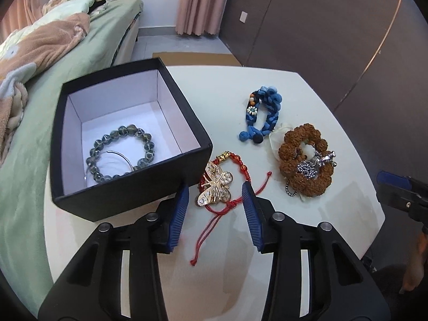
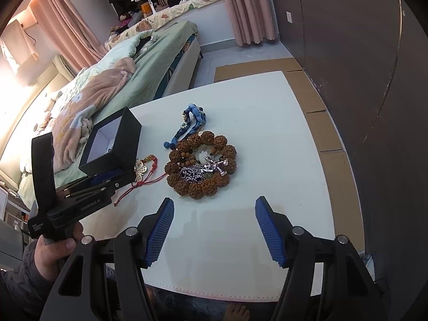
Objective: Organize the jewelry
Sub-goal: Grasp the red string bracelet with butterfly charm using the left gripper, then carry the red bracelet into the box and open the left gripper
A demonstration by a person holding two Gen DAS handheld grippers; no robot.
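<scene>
On the white table [image 1: 307,93], just right of the black square cardboard box with white lining [image 1: 128,200]: left gripper [image 1: 215,203], jaws apart, straddling the gold filigree butterfly charm [image 1: 215,187] on its red knotted cord bracelet [image 1: 240,165]; nothing gripped yet. Judged step: pick up this item for the box. To do it well, the fingers should likely close across the butterfly's body rather than the thin cord, which would slip from the ribbed blue pads [image 1: 178,219]; lift high enough to clear the box wall, and mind the 2 trailing cord ends. Right gripper [image 2: 212,230]: jaws wide apart, empty, hovering over bare table near the front edge. Box contents: 1 grey-green glass bead bracelet [image 1: 120,152] and 1 thin silver wire bangle [image 1: 117,160], partly hidden. Loose on the table: 1 blue braided fabric bracelet with flower bead [image 1: 263,115]; 1 brown rough seed-bead bracelet [image 1: 305,160], carrying a silver rhinestone piece [image 1: 315,165] on top, kind uncertain.
</scene>
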